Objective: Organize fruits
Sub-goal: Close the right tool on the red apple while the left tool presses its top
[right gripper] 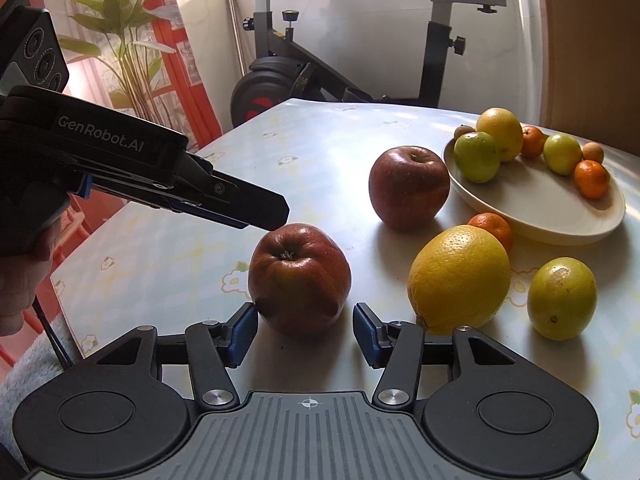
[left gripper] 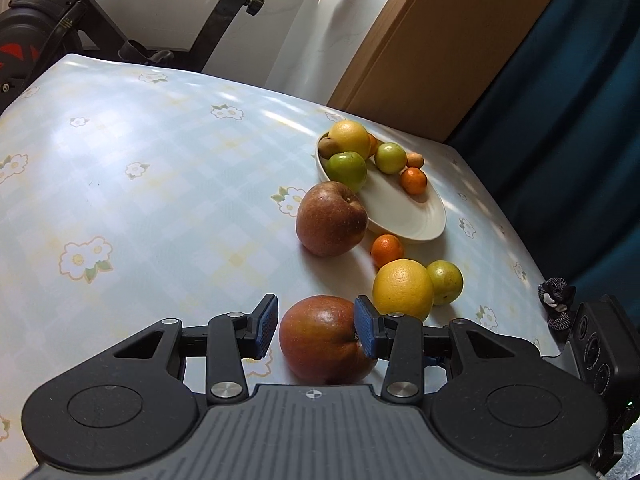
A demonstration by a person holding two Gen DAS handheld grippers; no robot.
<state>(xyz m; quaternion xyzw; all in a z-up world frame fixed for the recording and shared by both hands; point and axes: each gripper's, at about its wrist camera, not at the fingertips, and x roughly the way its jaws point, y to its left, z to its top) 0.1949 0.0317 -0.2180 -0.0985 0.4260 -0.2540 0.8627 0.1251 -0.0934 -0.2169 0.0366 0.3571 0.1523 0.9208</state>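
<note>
The near apple (right gripper: 299,280) sits on the table (right gripper: 320,140), stem dimple up, at six o'clock from the far apple (right gripper: 409,187) and at about eight o'clock from the dish (right gripper: 560,232). My right gripper (right gripper: 305,330) has its jaws partly open on either side of the near apple's base: the left pad looks to be at the skin or just off it, the right pad stands clear, so I grip nothing with that hand. My left gripper (right gripper: 276,216) comes in from nine o'clock, its tips just over the top of the same apple. In its own view the left gripper (left gripper: 316,330) is also part open, the apple (left gripper: 326,340) between the pads, the right pad against the skin near the stem, the left pad apart from it. I judge neither hand has a hold yet.

The loose fruit lies bunched at the dish's near rim, I think because it awaits sorting: a large yellow citrus (right gripper: 460,278), a small mandarin (right gripper: 491,229) tucked behind it, and a green citrus (right gripper: 562,298) at three o'clock. The dish already carries greens, a yellow one and small oranges along its far side, leaving its near half bare.

The right view shows the left tool from outside, with my hand (right gripper: 20,276) on its handle, and an exercise bike (right gripper: 360,60) beyond. The left view alone shows the dish (left gripper: 400,208) end-on, the dark curtain (left gripper: 560,120) at two o'clock and the right tool's edge (left gripper: 596,344).
</note>
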